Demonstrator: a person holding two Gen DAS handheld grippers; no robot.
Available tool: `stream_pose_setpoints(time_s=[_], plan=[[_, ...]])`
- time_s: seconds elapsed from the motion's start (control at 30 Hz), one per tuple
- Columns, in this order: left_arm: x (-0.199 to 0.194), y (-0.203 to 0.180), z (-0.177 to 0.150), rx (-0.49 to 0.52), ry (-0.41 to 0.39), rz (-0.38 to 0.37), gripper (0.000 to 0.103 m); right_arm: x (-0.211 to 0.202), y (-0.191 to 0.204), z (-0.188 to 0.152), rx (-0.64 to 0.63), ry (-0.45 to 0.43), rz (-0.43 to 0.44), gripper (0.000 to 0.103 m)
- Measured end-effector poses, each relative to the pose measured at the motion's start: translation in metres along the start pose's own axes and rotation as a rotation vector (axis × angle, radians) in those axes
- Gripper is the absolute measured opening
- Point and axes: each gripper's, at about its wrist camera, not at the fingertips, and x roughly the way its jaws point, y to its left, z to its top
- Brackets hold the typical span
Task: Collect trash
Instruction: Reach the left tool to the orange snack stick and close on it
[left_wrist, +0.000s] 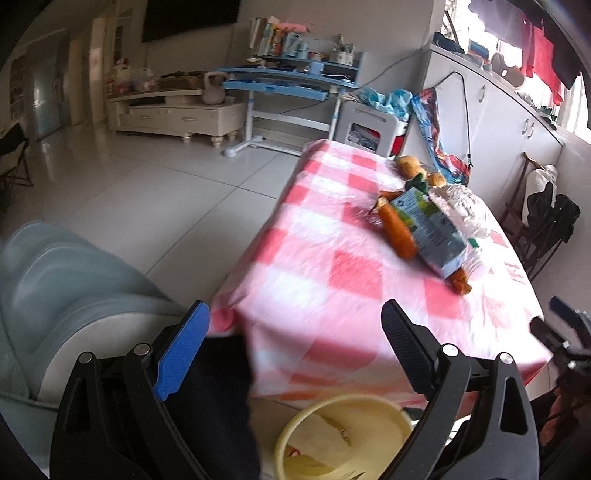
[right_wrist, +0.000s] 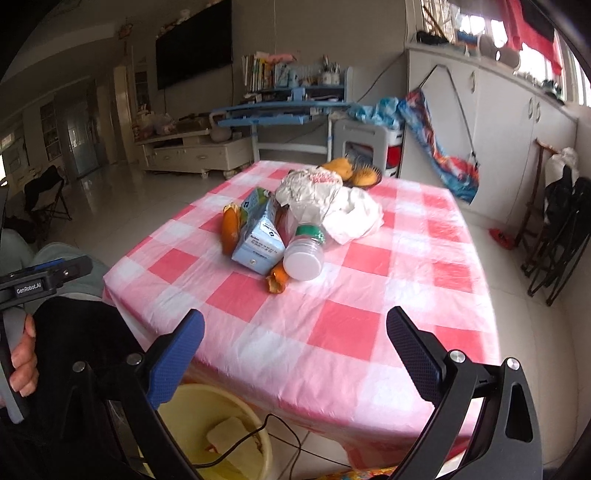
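Left gripper (left_wrist: 295, 332): wide, empty
Right gripper (right_wrist: 295, 339): wide, empty
Trash: carton (right_wrist: 258, 236), bottle (right_wrist: 304, 251), peels (right_wrist: 229, 229), mid-table (right_wrist: 351, 325)
Bin (right_wrist: 199, 410): near edge, below

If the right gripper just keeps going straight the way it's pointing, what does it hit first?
Probably the checkered tablecloth: the open right gripper aims over bare cloth at the near edge. Further along that line lie the plastic bottle and the orange peel in front of it, though depth is hard to judge.

Both wrist cameras are looking forward from the near table (left_wrist: 332, 295) (right_wrist: 332, 314) edge, the left angling rightward, both sharing the trash pile (left_wrist: 424, 229) (right_wrist: 291, 229) and yellow bucket (left_wrist: 295, 424) (right_wrist: 258, 435).
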Motion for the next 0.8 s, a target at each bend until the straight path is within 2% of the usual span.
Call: stream_pose_setpoints(time_s=[0.1,0.17,0.27,0.57,0.7,0.8], plan=[[0.016,-0.011,0.014,-0.009,0.025,-0.023,0.091,0.018,0.002,0.008,-0.014,0.024,0.024,0.093],[0.028,-0.016,0.022,-0.027,0.044,-0.026,0.091,0.029,0.005,0.012,-0.020,0.040,0.055,0.083],[0.051,-0.024,0.036,-0.054,0.079,-0.032,0.091,0.036,0.009,0.017,-0.026,0.037,0.095,0.078],[0.121,-0.083,0.070,-0.015,0.142,-0.038,0.091,0.039,0.005,0.019,-0.008,0.038,0.114,0.077],[0.155,-0.097,0.075,-0.002,0.213,-0.001,0.091,0.037,0.006,0.022,-0.018,0.022,0.116,0.077],[0.165,-0.107,0.075,0.058,0.208,0.029,0.088,0.039,0.011,0.030,-0.037,0.013,0.136,0.077]])
